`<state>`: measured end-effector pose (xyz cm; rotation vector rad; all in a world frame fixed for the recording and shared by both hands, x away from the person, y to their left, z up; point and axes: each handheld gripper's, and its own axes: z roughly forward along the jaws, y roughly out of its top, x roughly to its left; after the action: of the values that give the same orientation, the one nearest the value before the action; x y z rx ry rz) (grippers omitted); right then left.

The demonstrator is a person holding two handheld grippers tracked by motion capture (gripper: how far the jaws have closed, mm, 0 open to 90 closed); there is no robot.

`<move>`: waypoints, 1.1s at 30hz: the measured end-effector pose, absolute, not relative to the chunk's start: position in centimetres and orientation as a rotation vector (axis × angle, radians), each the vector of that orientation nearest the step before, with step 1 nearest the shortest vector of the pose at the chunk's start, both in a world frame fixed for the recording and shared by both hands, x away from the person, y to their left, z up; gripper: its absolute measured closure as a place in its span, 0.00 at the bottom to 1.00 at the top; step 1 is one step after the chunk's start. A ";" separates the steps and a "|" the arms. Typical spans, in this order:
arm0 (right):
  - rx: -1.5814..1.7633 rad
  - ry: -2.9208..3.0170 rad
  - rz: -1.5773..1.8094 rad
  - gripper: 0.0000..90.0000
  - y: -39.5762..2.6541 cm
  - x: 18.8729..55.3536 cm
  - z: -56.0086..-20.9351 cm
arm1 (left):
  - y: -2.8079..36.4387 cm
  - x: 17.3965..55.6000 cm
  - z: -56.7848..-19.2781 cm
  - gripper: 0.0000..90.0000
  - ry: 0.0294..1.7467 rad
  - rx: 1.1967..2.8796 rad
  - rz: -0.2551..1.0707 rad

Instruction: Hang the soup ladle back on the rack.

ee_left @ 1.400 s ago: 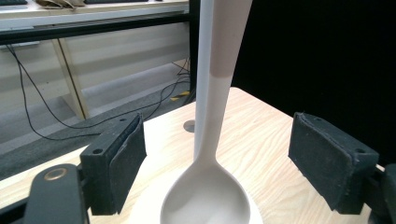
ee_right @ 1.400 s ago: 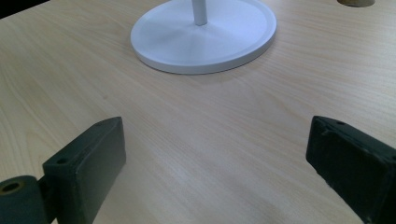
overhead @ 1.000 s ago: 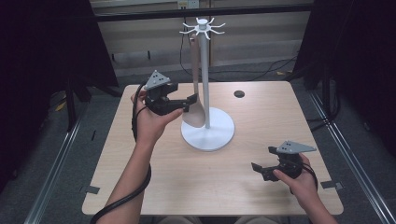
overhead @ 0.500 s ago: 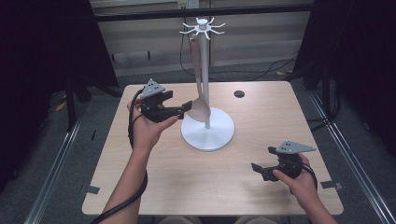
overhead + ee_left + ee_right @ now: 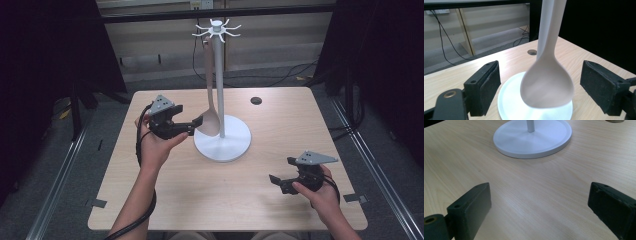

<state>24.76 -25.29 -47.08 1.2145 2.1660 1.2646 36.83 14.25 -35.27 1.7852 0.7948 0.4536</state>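
Bench (image 5: 150,210): pale wood-grain rectangular bench; it carries the stand and leaves free working room for both hands.
Stand (image 5: 218,75): white metal post on a round white base plate (image 5: 531,138), topped by a ring of small hooks (image 5: 217,27); the height lets a long utensil hang clear of the base.
Spoon (image 5: 547,82): beige plastic spoon with a long handle, hanging from a hook beside the post, bowl down and just above the base plate.
Left tool (image 5: 196,125): black two-jaw tool held level with the bowl, jaws spread wide on either side of it, not touching; judged placed to grip the bowl.
Right tool (image 5: 276,181): black two-jaw tool, jaws apart and empty, low over the bench's near right, well apart from the stand, judged idle.
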 end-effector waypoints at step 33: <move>1.218 2.168 1.259 0.05 -25.1 24.7 -47.1 | 16.7 35.3 -41.7 0.16 0.863 1.803 0.436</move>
<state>24.71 -25.14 -47.12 1.2176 2.1683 1.2594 35.29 16.73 -41.67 1.8033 0.8630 0.4358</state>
